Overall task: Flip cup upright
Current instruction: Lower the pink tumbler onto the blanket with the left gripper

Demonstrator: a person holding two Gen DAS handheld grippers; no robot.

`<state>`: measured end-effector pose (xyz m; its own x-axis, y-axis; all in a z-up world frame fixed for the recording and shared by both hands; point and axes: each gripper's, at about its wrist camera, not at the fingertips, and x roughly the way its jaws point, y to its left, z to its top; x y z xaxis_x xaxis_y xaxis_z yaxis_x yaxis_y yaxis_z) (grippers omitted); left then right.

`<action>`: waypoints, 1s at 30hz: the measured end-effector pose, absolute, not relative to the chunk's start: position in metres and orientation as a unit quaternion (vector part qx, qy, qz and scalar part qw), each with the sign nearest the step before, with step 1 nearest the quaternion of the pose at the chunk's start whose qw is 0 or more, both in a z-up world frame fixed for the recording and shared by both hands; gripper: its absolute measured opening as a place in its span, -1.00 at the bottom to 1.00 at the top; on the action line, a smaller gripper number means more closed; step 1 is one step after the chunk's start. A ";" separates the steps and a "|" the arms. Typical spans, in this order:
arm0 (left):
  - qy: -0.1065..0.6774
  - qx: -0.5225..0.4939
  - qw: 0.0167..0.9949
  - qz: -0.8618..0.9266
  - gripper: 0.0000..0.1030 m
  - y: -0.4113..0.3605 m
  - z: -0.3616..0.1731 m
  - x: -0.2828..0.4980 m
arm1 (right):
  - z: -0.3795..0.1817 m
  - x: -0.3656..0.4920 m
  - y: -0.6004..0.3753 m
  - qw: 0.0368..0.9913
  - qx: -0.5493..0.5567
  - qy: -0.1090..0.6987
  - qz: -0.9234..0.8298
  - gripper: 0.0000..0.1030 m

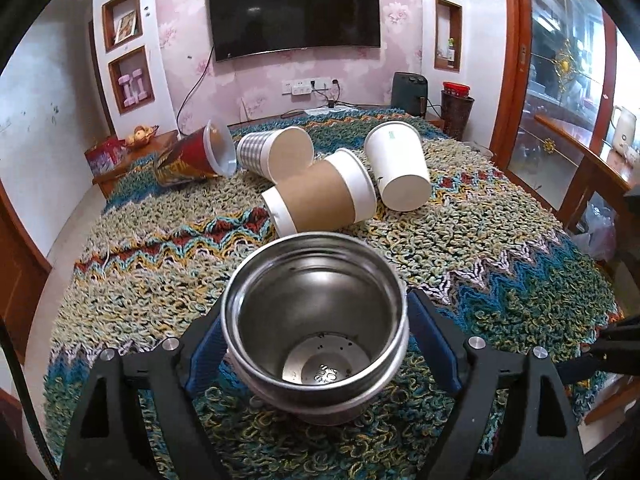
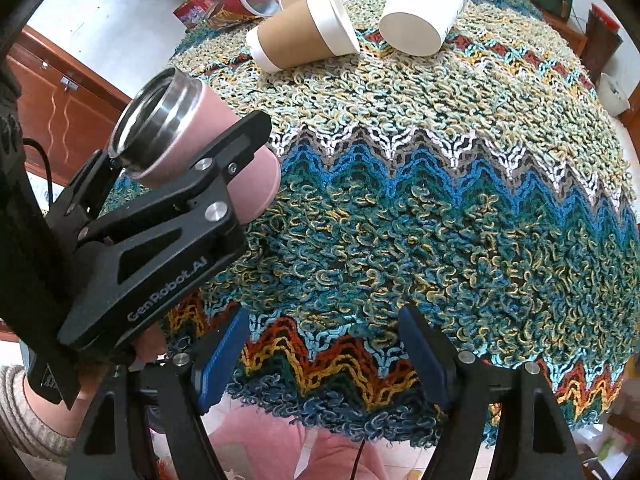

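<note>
Your left gripper (image 1: 316, 344) is clamped on the pink steel-lined tumbler (image 2: 192, 140), blue pads (image 1: 206, 354) pressing its sides just below the shiny rim. From the right wrist view the tumbler is tilted, its mouth up and away from the table and its base close over the looped, zigzag-patterned woollen cloth (image 2: 440, 200); whether the base touches it, you cannot tell. The step in hand looks like the turn to upright, most of the way done. Next, level the mouth, set the base flat on the cloth, then let go; the shaggy pile may let it wobble, so go gently.

Your right gripper (image 2: 320, 356) hangs with its tongs wide and holding nothing, near the table's front edge.

Farther back, four cups lie on their sides: a brown-sleeved paper cup (image 1: 322, 196), a plain white paper cup (image 1: 398, 166), a grey checked cup (image 1: 276, 152) and a red printed cup (image 1: 192, 158). Behind them a dark television (image 1: 294, 10) hangs on pink flowered wallpaper.
</note>
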<state>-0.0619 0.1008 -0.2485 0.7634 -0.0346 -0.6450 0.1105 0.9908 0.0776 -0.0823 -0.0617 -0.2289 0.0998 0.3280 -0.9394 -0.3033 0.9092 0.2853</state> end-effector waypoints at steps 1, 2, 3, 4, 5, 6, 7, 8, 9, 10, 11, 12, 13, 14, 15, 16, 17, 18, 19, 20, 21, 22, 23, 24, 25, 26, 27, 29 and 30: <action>0.343 0.057 0.937 -0.040 0.68 0.101 -0.245 -0.063 | -0.226 -0.084 -0.063 0.743 0.008 0.635 0.213 0.52; 0.344 0.058 0.936 -0.040 0.68 0.102 -0.243 -0.064 | -0.224 -0.083 -0.064 0.743 0.008 0.634 0.213 0.52; 0.344 0.060 0.936 -0.039 0.68 0.102 -0.240 -0.066 | -0.221 -0.084 -0.063 0.744 0.006 0.633 0.214 0.52; 0.343 0.063 0.936 -0.039 0.68 0.103 -0.237 -0.068 | -0.217 -0.084 -0.062 0.746 0.004 0.630 0.217 0.52; 0.342 0.064 0.937 -0.038 0.68 0.104 -0.232 -0.071 | -0.214 -0.084 -0.061 0.748 0.000 0.627 0.219 0.52; 0.342 0.065 0.937 -0.037 0.69 0.105 -0.229 -0.073 | -0.210 -0.085 -0.060 0.750 -0.004 0.623 0.221 0.52; 0.343 0.067 0.936 -0.036 0.69 0.106 -0.225 -0.075 | -0.207 -0.085 -0.059 0.752 -0.007 0.620 0.223 0.52; 0.344 0.069 0.936 -0.033 0.69 0.107 -0.222 -0.077 | -0.203 -0.086 -0.058 0.755 -0.010 0.617 0.224 0.52; 0.347 0.073 0.934 -0.030 0.70 0.108 -0.219 -0.079 | -0.200 -0.087 -0.057 0.756 -0.013 0.615 0.225 0.52; 0.354 0.076 0.932 -0.025 0.71 0.110 -0.214 -0.081 | -0.197 -0.087 -0.056 0.757 -0.014 0.613 0.226 0.52; 0.359 0.078 0.930 -0.023 0.72 0.111 -0.211 -0.082 | -0.194 -0.088 -0.056 0.758 -0.015 0.612 0.227 0.52; 0.363 0.079 0.928 -0.021 0.73 0.112 -0.209 -0.084 | -0.190 -0.090 -0.056 0.759 -0.015 0.610 0.228 0.52; 0.367 0.079 0.927 -0.018 0.73 0.113 -0.204 -0.086 | -0.186 -0.090 -0.057 0.760 -0.014 0.608 0.229 0.52; 0.370 0.077 0.926 -0.015 0.73 0.116 -0.199 -0.088 | -0.182 -0.091 -0.057 0.762 -0.014 0.605 0.231 0.52; 0.372 0.073 0.925 -0.013 0.73 0.117 -0.195 -0.090 | -0.179 -0.090 -0.057 0.764 -0.015 0.602 0.232 0.52; 0.375 0.067 0.925 -0.012 0.73 0.120 -0.189 -0.092 | -0.174 -0.091 -0.057 0.766 -0.017 0.599 0.233 0.52; 0.377 0.059 0.924 -0.008 0.73 0.123 -0.183 -0.094 | -0.170 -0.092 -0.057 0.769 -0.018 0.595 0.234 0.52; 0.380 0.050 0.924 -0.007 0.73 0.126 -0.177 -0.096 | -0.166 -0.093 -0.057 0.770 -0.018 0.593 0.235 0.52; 0.382 0.043 0.923 -0.006 0.73 0.127 -0.173 -0.098 | -0.162 -0.092 -0.057 0.772 -0.019 0.590 0.236 0.52; 0.387 0.033 0.922 -0.006 0.73 0.130 -0.168 -0.099 | -0.157 -0.095 -0.059 0.775 -0.019 0.586 0.236 0.52; 0.389 0.027 0.921 -0.005 0.73 0.131 -0.165 -0.100 | -0.152 -0.097 -0.060 0.777 -0.019 0.583 0.236 0.52; 0.395 0.018 0.919 -0.004 0.73 0.133 -0.160 -0.100 | -0.147 -0.096 -0.060 0.780 -0.017 0.580 0.234 0.52; 0.400 0.011 0.916 -0.004 0.73 0.134 -0.157 -0.100 | -0.143 -0.097 -0.059 0.783 -0.017 0.578 0.231 0.52; 0.406 0.006 0.914 -0.002 0.73 0.134 -0.153 -0.100 | -0.140 -0.096 -0.058 0.785 -0.017 0.576 0.227 0.52; 0.411 0.001 0.912 0.000 0.73 0.134 -0.149 -0.101 | -0.134 -0.095 -0.057 0.788 -0.018 0.573 0.224 0.52; 0.415 -0.003 0.910 -0.001 0.73 0.134 -0.145 -0.101 | -0.127 -0.094 -0.057 0.793 -0.018 0.568 0.221 0.52; 0.418 -0.004 0.908 0.004 0.73 0.134 -0.141 -0.101 | -0.121 -0.094 -0.057 0.797 -0.017 0.563 0.218 0.52; 0.429 -0.002 0.903 0.015 0.73 0.133 -0.134 -0.100 | -0.106 -0.094 -0.058 0.807 -0.017 0.551 0.212 0.52; 0.437 -0.002 0.899 0.023 0.73 0.133 -0.130 -0.099 | -0.100 -0.094 -0.059 0.811 -0.017 0.546 0.208 0.52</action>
